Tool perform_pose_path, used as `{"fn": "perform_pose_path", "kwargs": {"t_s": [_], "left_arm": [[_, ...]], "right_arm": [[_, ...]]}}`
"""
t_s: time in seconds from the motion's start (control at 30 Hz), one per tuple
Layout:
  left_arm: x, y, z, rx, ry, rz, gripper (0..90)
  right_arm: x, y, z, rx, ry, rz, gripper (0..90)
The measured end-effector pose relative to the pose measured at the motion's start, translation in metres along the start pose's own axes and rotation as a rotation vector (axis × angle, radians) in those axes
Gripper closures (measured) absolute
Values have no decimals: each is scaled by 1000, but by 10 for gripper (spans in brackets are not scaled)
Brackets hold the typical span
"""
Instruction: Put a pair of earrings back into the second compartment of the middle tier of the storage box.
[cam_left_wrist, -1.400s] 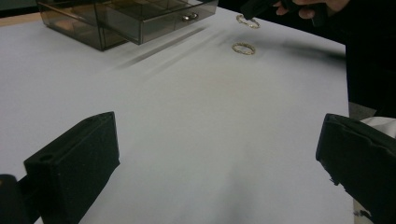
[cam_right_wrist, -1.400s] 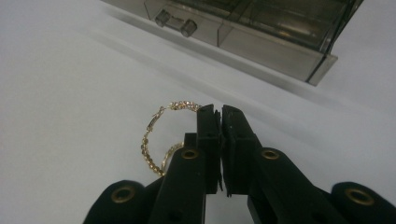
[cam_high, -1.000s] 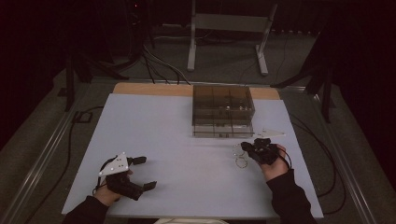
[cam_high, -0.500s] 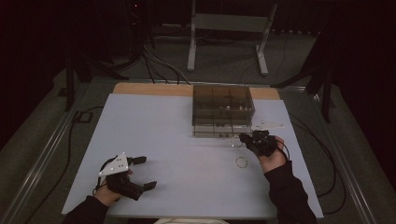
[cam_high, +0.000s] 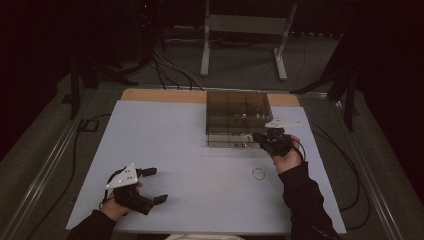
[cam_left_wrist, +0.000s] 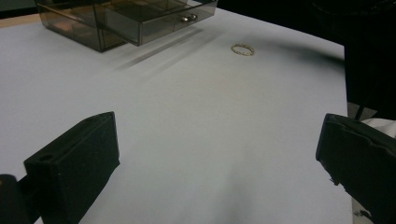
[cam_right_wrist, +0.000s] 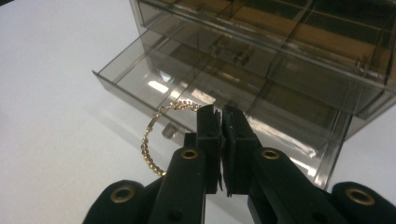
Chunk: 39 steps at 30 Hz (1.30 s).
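My right gripper (cam_right_wrist: 220, 114) is shut on a gold beaded ring (cam_right_wrist: 148, 148), which hangs out to the left of the jaws. It hovers just in front of the open lower drawer (cam_right_wrist: 140, 74) of a smoky clear drawer box (cam_high: 239, 117). In the high view the right gripper (cam_high: 261, 137) is at the box's front right corner. A second gold ring (cam_high: 258, 173) lies flat on the white table, also seen as a ring (cam_left_wrist: 243, 49) in the left gripper view. My left gripper (cam_high: 152, 186) rests near the front left, open with nothing between its jaws (cam_left_wrist: 219, 149).
The white table top (cam_high: 190, 150) has a wooden strip along its far edge. Cables run along both sides of the table. A metal stand (cam_high: 245, 30) is on the floor behind. The drawer's compartments look bare.
My right gripper has moved away from the spot beside the ring on the table and risen toward the drawer box with a ring in it. The left gripper has stayed put.
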<state>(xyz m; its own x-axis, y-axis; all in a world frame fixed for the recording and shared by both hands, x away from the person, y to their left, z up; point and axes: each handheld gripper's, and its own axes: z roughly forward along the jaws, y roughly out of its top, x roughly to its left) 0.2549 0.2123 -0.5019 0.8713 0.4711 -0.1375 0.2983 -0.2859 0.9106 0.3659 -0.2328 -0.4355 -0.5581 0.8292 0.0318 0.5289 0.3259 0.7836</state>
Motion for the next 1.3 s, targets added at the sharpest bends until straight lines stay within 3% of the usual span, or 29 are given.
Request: {"fn": "perform_pose_path", "kwargs": {"t_s": [0.57, 0.87, 1.13, 1.23, 1.27, 1.3], "left_arm": [[0, 0, 0, -13, -11, 0, 4], [0, 1, -1, -18, -11, -3, 4], [0, 1, -2, -24, -7, -6, 4], [1, 1, -2, -24, -11, -9, 4], [1, 1, -2, -23, -10, -7, 3], [0, 1, -2, -20, -10, -6, 3]], "right_arm": [[-1, 26, 25, 4, 10, 15, 870], [-4, 27, 46, 43, 32, 36, 869], [-8, 24, 65, 69, 21, 70, 862], [-8, 22, 71, 91, 36, 73, 768], [-8, 21, 71, 84, 40, 76, 695], [-8, 21, 71, 84, 40, 76, 695]]}}
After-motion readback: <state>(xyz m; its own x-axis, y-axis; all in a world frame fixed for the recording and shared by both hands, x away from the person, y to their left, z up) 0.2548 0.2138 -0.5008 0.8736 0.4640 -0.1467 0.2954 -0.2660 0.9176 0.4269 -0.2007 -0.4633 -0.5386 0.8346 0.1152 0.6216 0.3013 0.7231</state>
